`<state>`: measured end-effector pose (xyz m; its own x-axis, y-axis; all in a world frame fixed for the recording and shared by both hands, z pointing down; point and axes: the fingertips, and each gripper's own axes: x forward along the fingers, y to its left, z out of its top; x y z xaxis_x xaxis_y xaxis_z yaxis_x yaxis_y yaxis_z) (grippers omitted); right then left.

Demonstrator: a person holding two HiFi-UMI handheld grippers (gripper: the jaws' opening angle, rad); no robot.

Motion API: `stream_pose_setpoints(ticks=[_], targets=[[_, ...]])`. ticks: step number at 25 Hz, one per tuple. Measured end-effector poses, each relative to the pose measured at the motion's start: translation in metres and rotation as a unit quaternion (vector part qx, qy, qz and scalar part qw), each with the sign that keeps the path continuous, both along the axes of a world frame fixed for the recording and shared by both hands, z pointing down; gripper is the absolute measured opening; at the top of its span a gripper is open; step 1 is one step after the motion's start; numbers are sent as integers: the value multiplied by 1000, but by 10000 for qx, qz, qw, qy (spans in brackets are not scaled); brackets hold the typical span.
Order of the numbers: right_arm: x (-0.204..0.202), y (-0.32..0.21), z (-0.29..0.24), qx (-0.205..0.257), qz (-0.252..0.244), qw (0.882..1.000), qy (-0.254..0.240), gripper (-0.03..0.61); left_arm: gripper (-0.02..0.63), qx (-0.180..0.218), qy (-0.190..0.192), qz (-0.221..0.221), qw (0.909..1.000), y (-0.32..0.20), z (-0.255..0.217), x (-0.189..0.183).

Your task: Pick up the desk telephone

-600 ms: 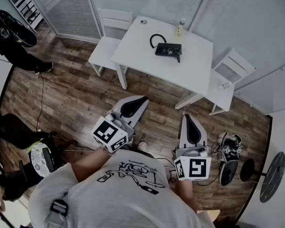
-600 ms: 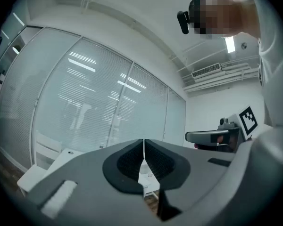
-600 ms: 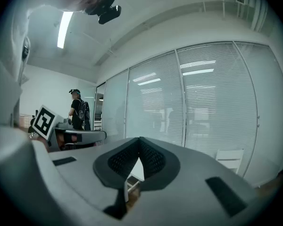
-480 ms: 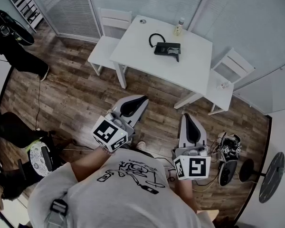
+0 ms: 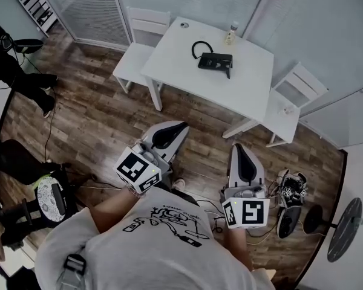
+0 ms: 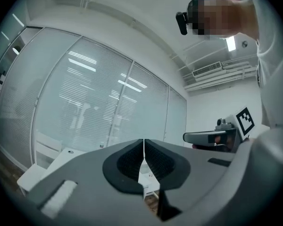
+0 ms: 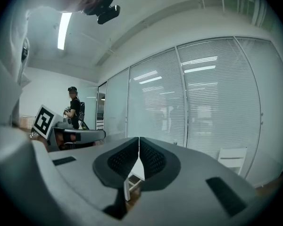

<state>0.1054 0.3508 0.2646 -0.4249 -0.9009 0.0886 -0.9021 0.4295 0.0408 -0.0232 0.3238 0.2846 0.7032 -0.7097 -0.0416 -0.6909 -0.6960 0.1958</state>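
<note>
In the left gripper view, the two dark ribbed pads of the left gripper [image 6: 143, 147] are pressed together along a thin seam low in the centre of the frame, with nothing between them. The right gripper [image 7: 139, 149] shows the same in its own view: pads closed against each other and nothing pinched. Past each pair of jaws lies a wall of glass panels [image 7: 212, 102] with blinds, and part of a white chair [image 7: 232, 158] shows at the lower right of the right gripper view. A second person [image 7: 74, 108] stands at its left edge.

In the head view both grippers are held low in the frame above the wooden floor [image 5: 103, 113], the left one at centre left and the right one at centre right, each with its marker cube towards the bottom. Below them is the holder's pale printed shirt [image 5: 163, 240].

The desk telephone [image 5: 215, 61] is a dark unit lying on the white table [image 5: 248, 86] in the upper centre, well apart from both grippers. Its black cord [image 5: 201, 47] curls just to its upper left. A small bottle [image 5: 232, 34] stands near the table's far edge. White chairs flank the table at upper left and right. Dark gear [image 5: 290, 198] lies on the floor at the lower right
</note>
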Motion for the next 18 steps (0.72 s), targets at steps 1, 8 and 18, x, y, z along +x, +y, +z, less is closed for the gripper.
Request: stream_pose_setpoints(ticks=[1,8,18], targets=[[-3,-6,1,-10,2,10000,5,7,6,-18,24,-4,10000,-6,1,-3],[-38,-72,2,-85,61,9999,49,7,6,-186,181,107,9996,-71,10,-37],[-92,-176,3,-166,223,9995,136,7,6,-307,168,395,9986,-171,17,-84]])
